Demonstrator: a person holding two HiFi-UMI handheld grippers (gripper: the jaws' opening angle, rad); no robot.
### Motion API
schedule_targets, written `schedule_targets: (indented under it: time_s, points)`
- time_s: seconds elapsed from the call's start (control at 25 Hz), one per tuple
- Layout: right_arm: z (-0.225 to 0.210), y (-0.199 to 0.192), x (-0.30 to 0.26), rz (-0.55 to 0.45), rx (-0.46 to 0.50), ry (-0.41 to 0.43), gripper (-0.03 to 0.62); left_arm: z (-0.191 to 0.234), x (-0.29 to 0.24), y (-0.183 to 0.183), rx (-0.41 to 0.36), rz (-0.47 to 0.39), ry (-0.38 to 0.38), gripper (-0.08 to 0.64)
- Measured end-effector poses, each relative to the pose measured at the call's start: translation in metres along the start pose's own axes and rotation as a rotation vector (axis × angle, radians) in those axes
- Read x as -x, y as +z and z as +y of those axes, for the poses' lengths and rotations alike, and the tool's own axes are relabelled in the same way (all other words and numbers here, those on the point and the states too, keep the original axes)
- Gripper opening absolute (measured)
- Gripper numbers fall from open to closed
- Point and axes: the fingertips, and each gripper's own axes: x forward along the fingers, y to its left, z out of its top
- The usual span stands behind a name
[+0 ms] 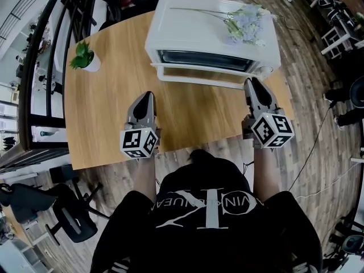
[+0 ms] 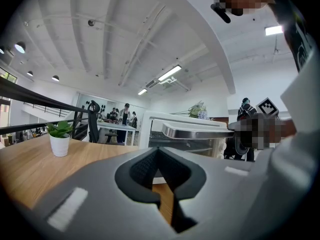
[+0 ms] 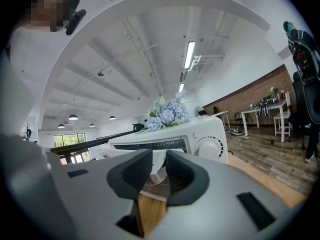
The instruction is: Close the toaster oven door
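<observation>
1. Head view: I see the white toaster oven at the far edge of the wooden table, with a spray of pale flowers lying on its top. Its door is open, folded down towards me and sticking out over the table.
2. Head view, the tools: my left gripper hangs over bare tabletop in front of the oven, clear of the door. My right gripper has its tip just beside the door's right end, under the oven's knob corner. A small potted plant stands well off to the left.
3. Left gripper view: the fingers come together at their tips and hold nothing; only a sliver of table shows lower down between them. Beyond them the oven faces me, its lowered door roughly level, with the shiny handle along the front edge. The potted plant sits on the table to the left, and people stand around a table far behind it.
4. Right gripper view: the fingers stand a little apart with nothing clamped. Through the narrow gap I see the open door and then table wood below it. The oven's round knob is just right of the fingers and the flowers are above.
</observation>
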Motion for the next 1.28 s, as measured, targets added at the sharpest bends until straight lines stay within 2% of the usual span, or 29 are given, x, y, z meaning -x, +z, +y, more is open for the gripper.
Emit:
schedule_targets:
  time_s: [1.28]
  points:
    - [-0.018,0.023,-0.036,-0.044,0.017,-0.009,0.08,0.013,-0.005,0.0,0.013,0.002,0.038,0.011]
